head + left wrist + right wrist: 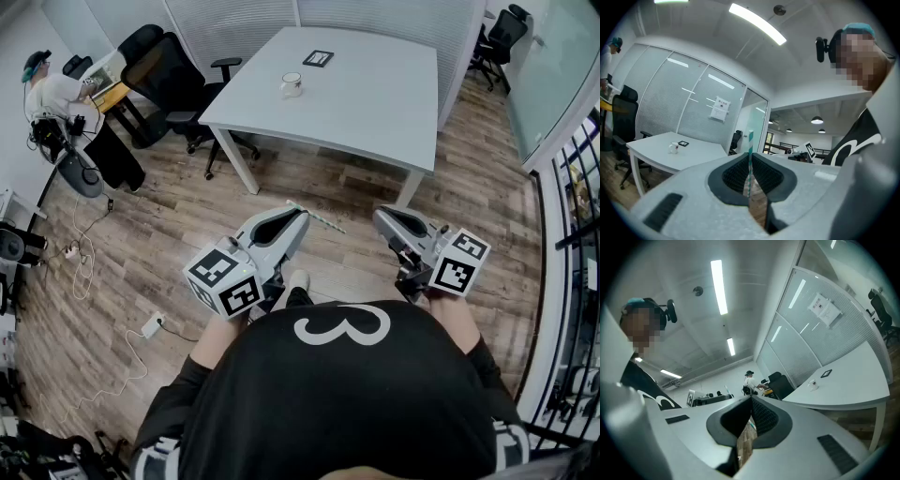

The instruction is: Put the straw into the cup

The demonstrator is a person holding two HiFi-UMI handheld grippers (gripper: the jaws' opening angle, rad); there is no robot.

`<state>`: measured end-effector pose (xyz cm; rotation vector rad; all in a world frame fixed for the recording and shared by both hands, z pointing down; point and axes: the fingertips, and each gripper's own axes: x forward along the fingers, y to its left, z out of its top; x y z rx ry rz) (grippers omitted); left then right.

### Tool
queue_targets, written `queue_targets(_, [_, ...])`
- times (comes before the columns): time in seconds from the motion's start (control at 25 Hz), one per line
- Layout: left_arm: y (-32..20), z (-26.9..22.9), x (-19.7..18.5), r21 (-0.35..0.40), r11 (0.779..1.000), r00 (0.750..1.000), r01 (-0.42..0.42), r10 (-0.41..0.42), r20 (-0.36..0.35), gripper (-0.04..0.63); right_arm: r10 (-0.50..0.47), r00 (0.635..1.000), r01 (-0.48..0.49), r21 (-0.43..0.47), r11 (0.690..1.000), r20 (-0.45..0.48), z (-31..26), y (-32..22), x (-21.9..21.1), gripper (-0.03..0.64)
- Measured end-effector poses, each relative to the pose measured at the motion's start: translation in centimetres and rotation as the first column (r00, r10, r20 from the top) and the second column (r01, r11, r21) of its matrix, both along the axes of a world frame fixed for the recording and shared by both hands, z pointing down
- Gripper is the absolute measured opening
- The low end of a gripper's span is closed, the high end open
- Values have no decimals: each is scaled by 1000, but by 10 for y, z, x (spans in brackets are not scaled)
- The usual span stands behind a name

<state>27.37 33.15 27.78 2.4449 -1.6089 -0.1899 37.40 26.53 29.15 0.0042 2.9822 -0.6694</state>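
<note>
The striped straw (749, 157) is pinched between the jaws of the left gripper (300, 217), and its free end sticks out past their tips on the side of the right gripper (380, 217). The right gripper's jaws are pressed together on nothing. The cup (292, 84) stands well ahead of both grippers on the white table (375, 94).
</note>
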Motion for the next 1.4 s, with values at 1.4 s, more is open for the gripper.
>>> queue_targets(1.4, [-127, 24, -169, -46, 999, 998, -29, 27, -49, 35, 44, 999, -45, -49, 998, -22, 28, -125, -168, 15])
